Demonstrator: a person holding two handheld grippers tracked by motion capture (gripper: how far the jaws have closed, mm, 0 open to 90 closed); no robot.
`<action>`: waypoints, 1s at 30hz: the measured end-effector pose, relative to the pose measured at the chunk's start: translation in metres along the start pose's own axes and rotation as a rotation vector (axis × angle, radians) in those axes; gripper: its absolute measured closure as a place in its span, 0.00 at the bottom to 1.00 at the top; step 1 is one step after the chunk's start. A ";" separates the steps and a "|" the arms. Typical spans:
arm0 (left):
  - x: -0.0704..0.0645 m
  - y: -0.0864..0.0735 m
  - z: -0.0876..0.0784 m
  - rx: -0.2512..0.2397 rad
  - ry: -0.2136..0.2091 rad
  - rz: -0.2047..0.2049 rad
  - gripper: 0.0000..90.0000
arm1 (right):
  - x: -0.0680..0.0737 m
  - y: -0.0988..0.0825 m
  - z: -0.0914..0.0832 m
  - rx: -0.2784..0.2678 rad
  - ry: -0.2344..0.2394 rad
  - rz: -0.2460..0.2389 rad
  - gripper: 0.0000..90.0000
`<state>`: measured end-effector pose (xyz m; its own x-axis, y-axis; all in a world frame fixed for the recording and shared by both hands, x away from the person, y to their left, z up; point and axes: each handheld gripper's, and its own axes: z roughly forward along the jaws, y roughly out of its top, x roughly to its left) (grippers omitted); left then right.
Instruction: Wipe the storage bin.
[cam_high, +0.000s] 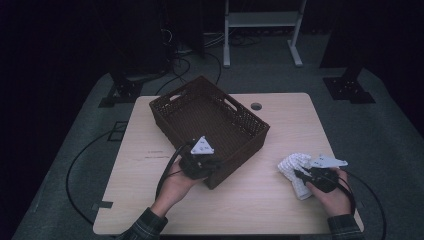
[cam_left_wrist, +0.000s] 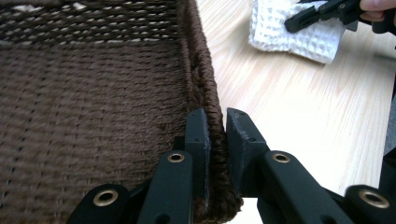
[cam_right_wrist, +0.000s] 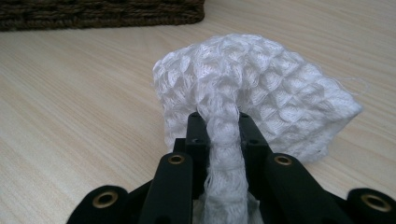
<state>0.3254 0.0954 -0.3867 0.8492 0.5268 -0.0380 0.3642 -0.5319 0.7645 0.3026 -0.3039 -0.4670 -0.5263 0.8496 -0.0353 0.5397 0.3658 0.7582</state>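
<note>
The cloth (cam_high: 296, 172) lay bunched near the right edge of the counter (cam_high: 260, 200), still outside the basket (cam_high: 207, 122), so the placing seemed not yet done. The right tool (cam_right_wrist: 218, 122) was clenched on a fold of it. The basket stood near the middle of the counter, empty as far as visible; the left tool (cam_left_wrist: 218, 122) pinched its near rim, probably to steady or drag it. I counted one cloth, one basket and two tools.
</note>
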 end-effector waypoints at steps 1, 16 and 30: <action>0.001 -0.002 -0.002 0.003 -0.001 -0.001 0.88 | 0.000 0.000 0.000 0.001 0.000 -0.001 0.87; 0.001 -0.017 -0.011 0.015 -0.026 0.014 0.91 | 0.003 0.002 0.004 0.008 0.001 -0.009 0.87; 0.001 -0.028 -0.027 -0.054 -0.028 0.011 0.66 | 0.004 0.002 0.004 0.008 0.001 -0.009 0.87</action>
<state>0.3058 0.1293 -0.3908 0.8634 0.5023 -0.0469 0.3346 -0.5006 0.7984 0.3041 -0.2985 -0.4680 -0.5316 0.8460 -0.0416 0.5402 0.3764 0.7527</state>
